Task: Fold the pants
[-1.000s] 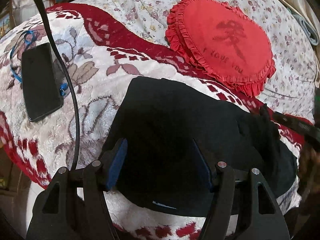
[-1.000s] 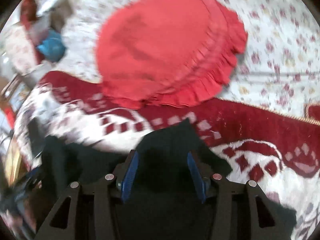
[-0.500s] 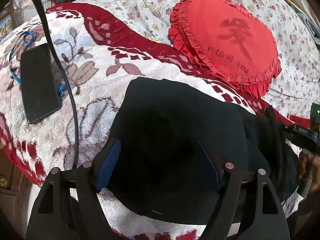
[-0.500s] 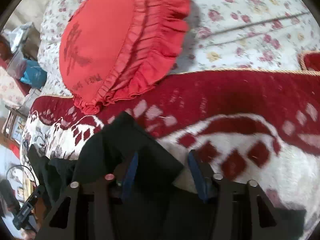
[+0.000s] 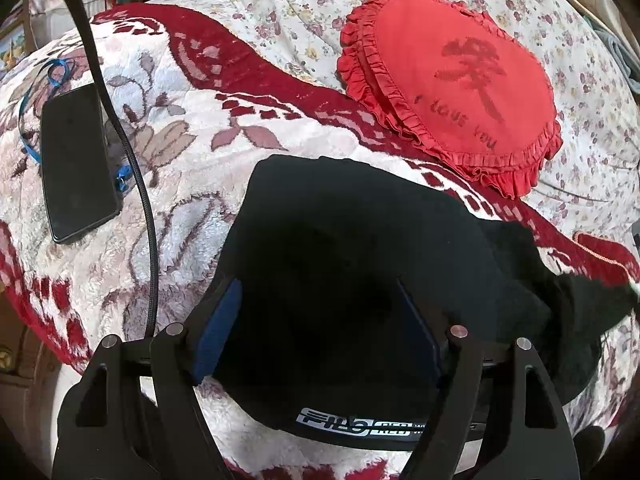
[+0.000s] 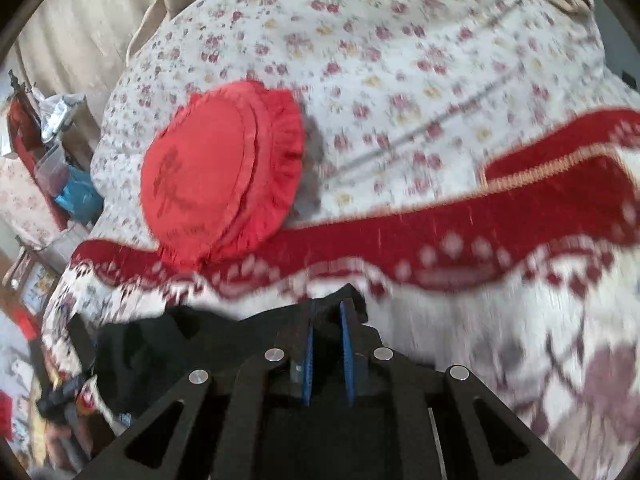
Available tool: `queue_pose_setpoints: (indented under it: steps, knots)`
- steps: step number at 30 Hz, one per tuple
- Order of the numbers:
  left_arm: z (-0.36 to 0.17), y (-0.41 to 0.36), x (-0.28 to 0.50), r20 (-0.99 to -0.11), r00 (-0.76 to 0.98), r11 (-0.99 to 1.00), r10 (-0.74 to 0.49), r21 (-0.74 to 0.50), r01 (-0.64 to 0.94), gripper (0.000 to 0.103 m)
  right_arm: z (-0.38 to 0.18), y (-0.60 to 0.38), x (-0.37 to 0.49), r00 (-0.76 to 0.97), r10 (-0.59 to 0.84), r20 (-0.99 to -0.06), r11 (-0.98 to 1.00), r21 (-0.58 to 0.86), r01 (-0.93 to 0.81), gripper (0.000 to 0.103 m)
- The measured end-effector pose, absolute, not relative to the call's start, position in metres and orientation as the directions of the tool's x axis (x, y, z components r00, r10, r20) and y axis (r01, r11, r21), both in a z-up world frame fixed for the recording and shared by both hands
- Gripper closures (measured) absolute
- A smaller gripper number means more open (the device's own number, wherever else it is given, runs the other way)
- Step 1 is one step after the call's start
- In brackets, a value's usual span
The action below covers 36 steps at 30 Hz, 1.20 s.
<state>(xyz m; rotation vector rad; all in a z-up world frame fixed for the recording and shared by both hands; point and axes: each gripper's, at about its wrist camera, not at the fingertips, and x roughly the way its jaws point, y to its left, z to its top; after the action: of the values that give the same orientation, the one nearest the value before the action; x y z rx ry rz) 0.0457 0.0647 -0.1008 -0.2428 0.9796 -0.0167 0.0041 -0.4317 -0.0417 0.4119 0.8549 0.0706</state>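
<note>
Pants [image 5: 352, 264] btwn wide left hand-held gripper [image 5: 320, 320] jaws (right [image 6: 326, 316] closing on hem)

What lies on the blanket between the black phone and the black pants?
In the left wrist view, a black braided cable crosses the fleece blanket between flat black phone and black fabric pants.

Black pants [image 5: 352, 280]: soft dark fabric, folded into thick bundle, lying flat on fleece blanket. Seen from left gripper [image 5: 320, 320]: bundle fills gap between and ahead of wide-set fingers, pads not pressing cloth. Waistband with white printed lettering at near edge, below fingertips. Looser fabric trails away to right of that gripper. Seen from right gripper [image 6: 326, 320]: corner of pants [image 6: 192, 344] between closing fingers, small peak poking past tips; rest spreads left.
</note>
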Motion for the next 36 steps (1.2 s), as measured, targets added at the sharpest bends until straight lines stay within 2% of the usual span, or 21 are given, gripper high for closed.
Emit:
queue_pose_setpoints:
  steps: [2, 5, 7, 8, 12, 14, 17, 18, 20, 21, 22, 25, 31, 34, 36]
  knots:
    - [-0.101, 0.065, 0.045, -0.821, 0.559, 0.973, -0.121, -0.209, -0.096, 0.027, -0.053, -0.431, -0.014, 0.633, 0.234, -0.738, 0.921, 0.376, 0.098, 0.092]
    - [-0.101, 0.064, 0.045, -0.823, 0.557, 0.974, -0.115, -0.204, -0.1, 0.027, -0.079, -0.43, -0.025, 0.523, 0.206, -0.827, 0.947, 0.303, 0.107, 0.09]
    - [-0.101, 0.063, 0.045, -0.823, 0.556, 0.974, -0.115, -0.203, -0.099, 0.027, -0.087, -0.437, -0.027, 0.495, 0.105, -0.863, 0.961, 0.216, 0.171, 0.078]
    - [-0.101, 0.063, 0.045, -0.823, 0.556, 0.974, -0.116, -0.205, -0.1, 0.027, -0.084, -0.446, -0.03, 0.515, 0.079, -0.854, 0.953, 0.216, 0.213, 0.075]
    - [-0.102, 0.061, 0.046, -0.823, 0.558, 0.974, -0.108, -0.199, -0.105, 0.027, -0.066, -0.462, -0.024, 0.625, 0.203, -0.754, 0.896, 0.4, 0.191, 0.052]
    - [-0.102, 0.059, 0.046, -0.823, 0.559, 0.976, -0.098, -0.19, -0.109, 0.026, -0.067, -0.455, -0.007, 0.626, 0.243, -0.741, 0.9, 0.413, 0.14, 0.051]
    - [-0.102, 0.058, 0.045, -0.826, 0.557, 0.979, -0.091, -0.178, -0.104, 0.025, -0.088, -0.436, 0.022, 0.562, 0.28, -0.778, 0.919, 0.387, 0.078, 0.051]
    - [-0.102, 0.058, 0.046, -0.827, 0.554, 0.98, -0.091, -0.175, -0.1, 0.025, -0.095, -0.43, 0.028, 0.548, 0.292, -0.784, 0.922, 0.383, 0.055, 0.051]
    - [-0.102, 0.059, 0.047, -0.828, 0.552, 0.979, -0.096, -0.178, -0.098, 0.025, -0.105, -0.421, 0.036, 0.527, 0.287, -0.8, 0.936, 0.352, 0.025, 0.077]
    - [-0.102, 0.06, 0.047, -0.829, 0.551, 0.978, -0.098, -0.181, -0.099, 0.025, -0.103, -0.414, 0.039, 0.523, 0.288, -0.802, 0.943, 0.334, -0.006, 0.096]
    - [-0.102, 0.061, 0.048, -0.829, 0.55, 0.978, -0.097, -0.182, -0.1, 0.025, -0.097, -0.411, 0.039, 0.537, 0.292, -0.791, 0.945, 0.326, -0.034, 0.102]
    - [-0.103, 0.06, 0.05, -0.833, 0.547, 0.979, -0.084, -0.173, -0.112, 0.025, -0.051, -0.407, 0.045, 0.621, 0.265, -0.738, 0.96, 0.263, -0.098, 0.102]
    - [-0.102, 0.059, 0.051, -0.833, 0.546, 0.975, -0.087, -0.183, -0.125, 0.023, 0.05, -0.423, 0.005, 0.782, 0.304, -0.544, 0.95, 0.229, -0.21, 0.103]
    - [-0.103, 0.059, 0.051, -0.83, 0.55, 0.975, -0.086, -0.183, -0.124, 0.023, 0.035, -0.432, -0.026, 0.74, 0.323, -0.59, 0.943, 0.264, -0.202, 0.103]
    - [-0.103, 0.057, 0.051, -0.834, 0.547, 0.977, -0.078, -0.172, -0.123, 0.021, 0.006, -0.441, -0.026, 0.713, 0.239, -0.659, 0.965, 0.245, -0.097, 0.098]
